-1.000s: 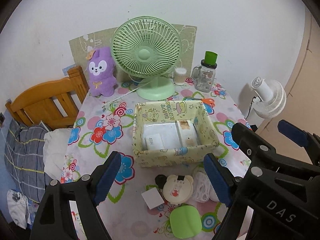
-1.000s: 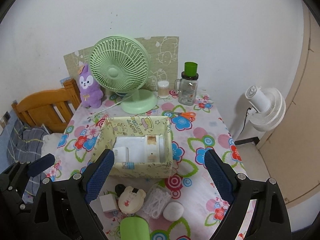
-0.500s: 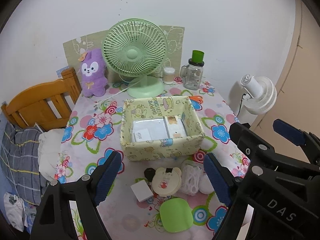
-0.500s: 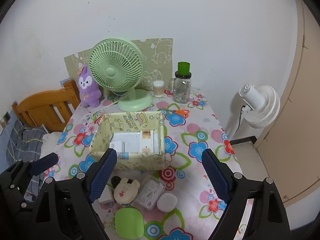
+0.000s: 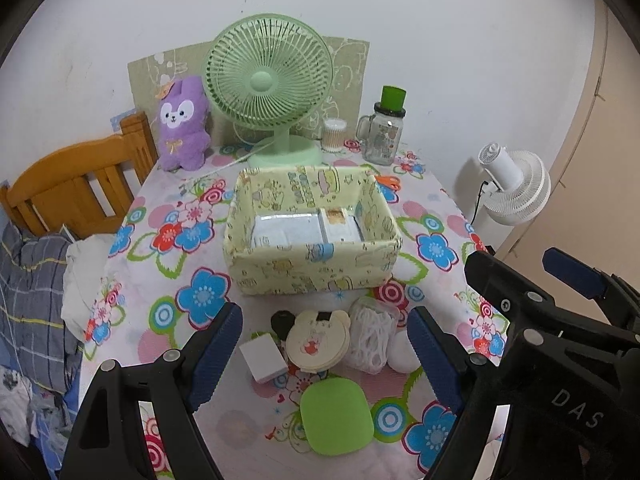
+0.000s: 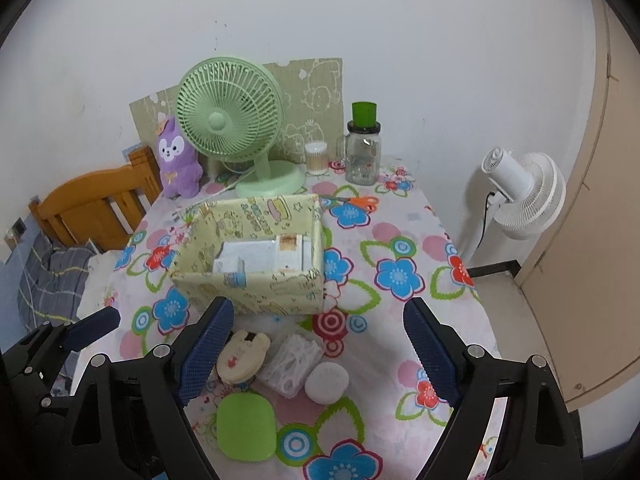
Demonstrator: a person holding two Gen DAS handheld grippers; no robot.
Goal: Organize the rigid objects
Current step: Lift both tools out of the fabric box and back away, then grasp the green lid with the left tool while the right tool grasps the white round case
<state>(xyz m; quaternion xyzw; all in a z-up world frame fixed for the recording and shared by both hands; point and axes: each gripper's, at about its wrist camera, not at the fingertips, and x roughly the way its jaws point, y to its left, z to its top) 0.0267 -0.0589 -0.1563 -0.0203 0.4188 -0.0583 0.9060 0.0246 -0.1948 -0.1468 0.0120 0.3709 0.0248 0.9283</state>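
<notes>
Both tools, left (image 5: 322, 344) and right (image 6: 318, 348), jaws apart, empty, above loose items incl. green case (image 5: 337, 416); fabric box (image 5: 312, 268) behind, presumably their destination.

The white packets (image 5: 288, 229) in the yellow storage box (image 5: 312, 272) show only their tops, the near wall hiding the rest; their print is too small to read. A small black object (image 5: 282, 320) sits half hidden behind the bear-shaped case (image 5: 318, 344). The round white piece (image 5: 400, 354) is partly masked by a blue finger pad (image 5: 434, 356). The orange scissors (image 5: 388, 182) peek from behind the box's far corner. The wooden headboard (image 5: 76, 192) and plaid bedding (image 5: 28, 280) run off the left edge.
</notes>
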